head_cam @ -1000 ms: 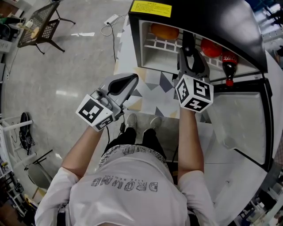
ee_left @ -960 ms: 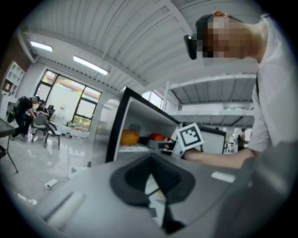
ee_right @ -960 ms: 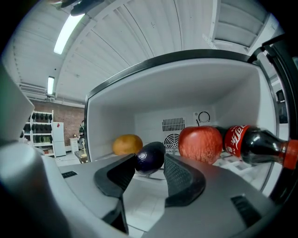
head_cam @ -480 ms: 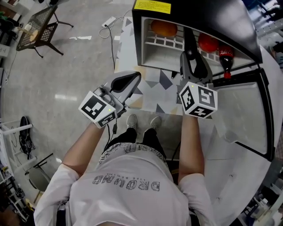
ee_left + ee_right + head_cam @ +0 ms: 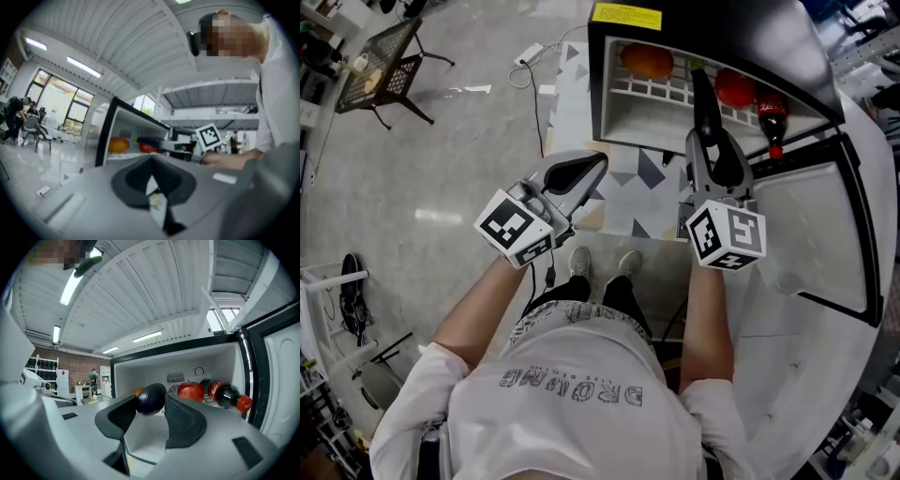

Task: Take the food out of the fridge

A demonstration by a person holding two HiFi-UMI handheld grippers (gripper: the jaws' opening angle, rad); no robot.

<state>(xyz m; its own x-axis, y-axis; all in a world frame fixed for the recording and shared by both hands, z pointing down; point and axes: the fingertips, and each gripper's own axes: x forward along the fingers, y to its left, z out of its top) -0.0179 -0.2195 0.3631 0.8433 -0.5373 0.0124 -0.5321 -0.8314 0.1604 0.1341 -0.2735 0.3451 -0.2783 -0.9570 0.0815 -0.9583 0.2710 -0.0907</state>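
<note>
Eggplant (image 5: 151, 399) held at the open fridge (image 5: 722, 28)
The right tongs (image 5: 149, 409) grasp the eggplant before the shelf (image 5: 652, 89); the left tongs (image 5: 152, 183) are clenched, empty.

The eggplant (image 5: 151, 398) fills the gap between the jaws of the right gripper (image 5: 152, 401). Ahead-right of it, the apple (image 5: 191, 392) and cola bottle (image 5: 227, 397) crowd the shelf, and the open fridge door (image 5: 811, 234) walls off its right side. An orange (image 5: 647, 60) sits ahead-left, seemingly farther back. Below the jaws the lower compartment (image 5: 140, 437) gapes open. To its left is open floor (image 5: 441, 169), with only the left gripper (image 5: 595, 164) nearby.
</note>
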